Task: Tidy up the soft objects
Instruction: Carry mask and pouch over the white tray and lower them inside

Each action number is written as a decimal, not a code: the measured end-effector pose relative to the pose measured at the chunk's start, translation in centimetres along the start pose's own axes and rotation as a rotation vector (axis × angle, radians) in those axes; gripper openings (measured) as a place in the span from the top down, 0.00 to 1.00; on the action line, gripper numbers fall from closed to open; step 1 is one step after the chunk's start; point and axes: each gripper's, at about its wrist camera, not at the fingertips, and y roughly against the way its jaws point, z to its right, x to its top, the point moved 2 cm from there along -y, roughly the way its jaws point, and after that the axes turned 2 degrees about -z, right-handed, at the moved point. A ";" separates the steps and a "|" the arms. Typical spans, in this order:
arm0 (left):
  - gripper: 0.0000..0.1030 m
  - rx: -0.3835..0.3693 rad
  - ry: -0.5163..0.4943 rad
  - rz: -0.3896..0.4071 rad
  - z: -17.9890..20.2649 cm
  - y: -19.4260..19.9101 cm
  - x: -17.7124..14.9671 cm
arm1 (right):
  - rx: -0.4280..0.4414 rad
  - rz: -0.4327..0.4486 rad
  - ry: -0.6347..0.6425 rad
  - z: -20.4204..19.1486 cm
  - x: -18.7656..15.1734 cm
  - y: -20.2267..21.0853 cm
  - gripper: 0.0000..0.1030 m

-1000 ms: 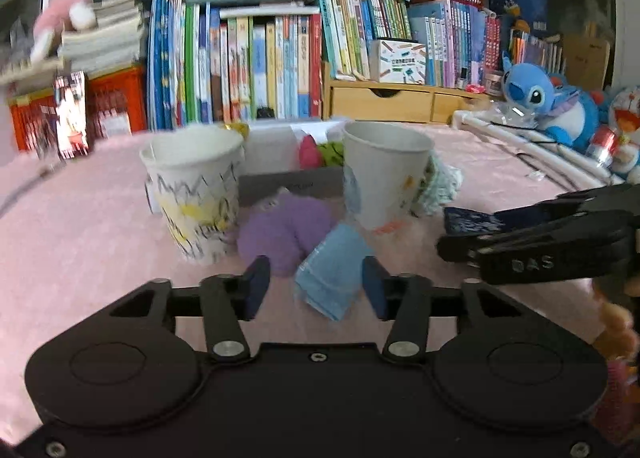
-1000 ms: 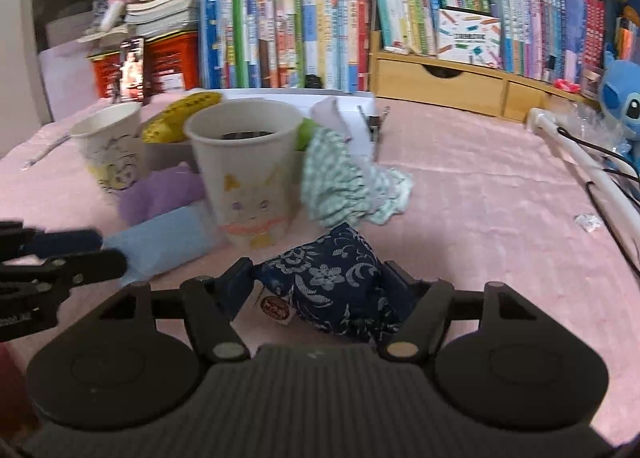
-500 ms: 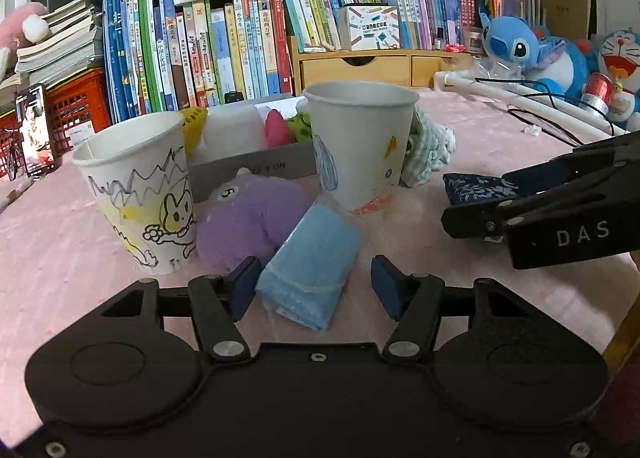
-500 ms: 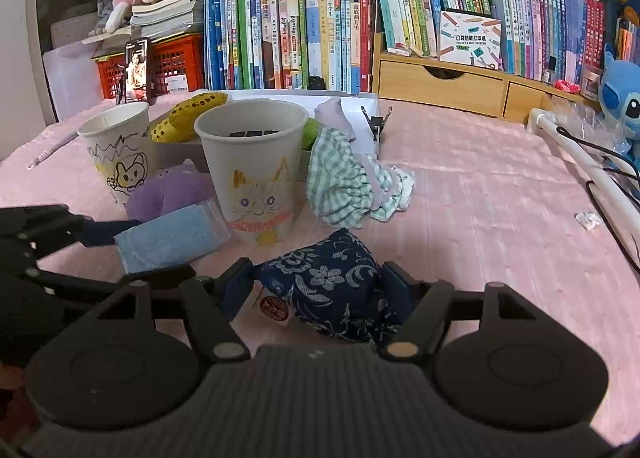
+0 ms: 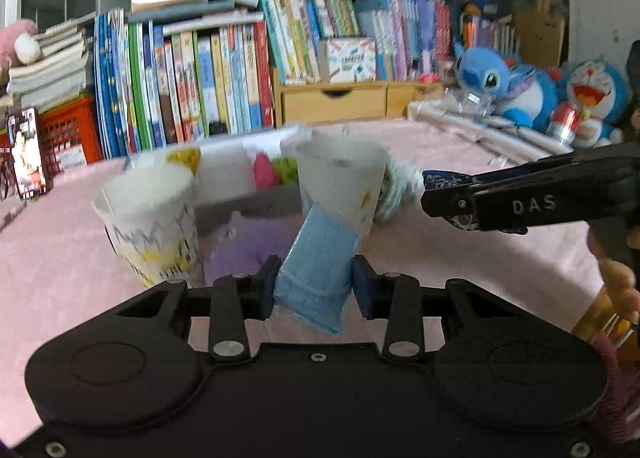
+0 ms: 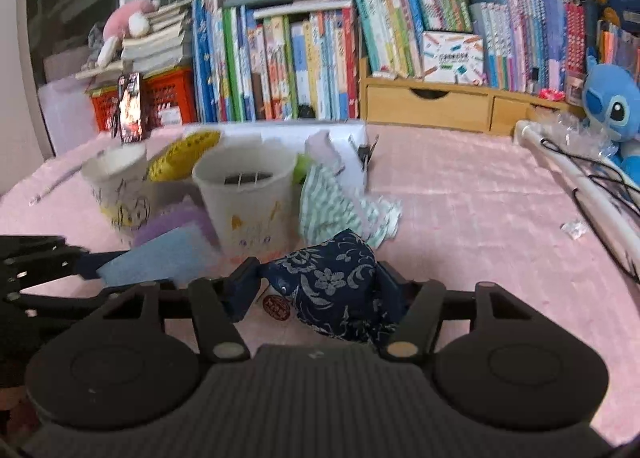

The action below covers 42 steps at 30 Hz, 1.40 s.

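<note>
Pink cloth (image 6: 460, 193) over table: soft, matt, faintly ribbed.
Two cups (image 6: 244, 197) (image 5: 150, 225): matt white paper, crayon drawings.
Blue pad (image 5: 316, 270): soft, matt, wrapped in thin clear film.
Navy pouch (image 6: 336, 290): woven cloth, pale floral print, slight sheen.
Checked rag (image 6: 340, 205): thin crumpled cotton.
Purple plush (image 5: 244, 250): fuzzy.
Left gripper (image 5: 316, 286), right gripper (image 6: 320, 290): matt black plastic, bright metal pivots, blue fingers.
Drawers (image 6: 432, 107): pale unpainted wood.
Crate (image 6: 164, 97): red plastic lattice.
</note>
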 end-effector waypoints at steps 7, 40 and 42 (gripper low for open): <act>0.65 -0.032 0.009 0.068 -2.2 3.2 3.9 | -0.015 0.069 -0.057 1.4 3.4 1.3 0.38; 0.65 0.095 0.207 -0.002 -14.2 -3.8 13.2 | 0.095 0.022 -0.055 -2.8 14.1 -6.2 0.38; 0.65 0.102 0.210 -0.011 -14.4 -4.3 13.2 | 0.097 0.011 -0.058 -2.8 14.2 -6.6 0.38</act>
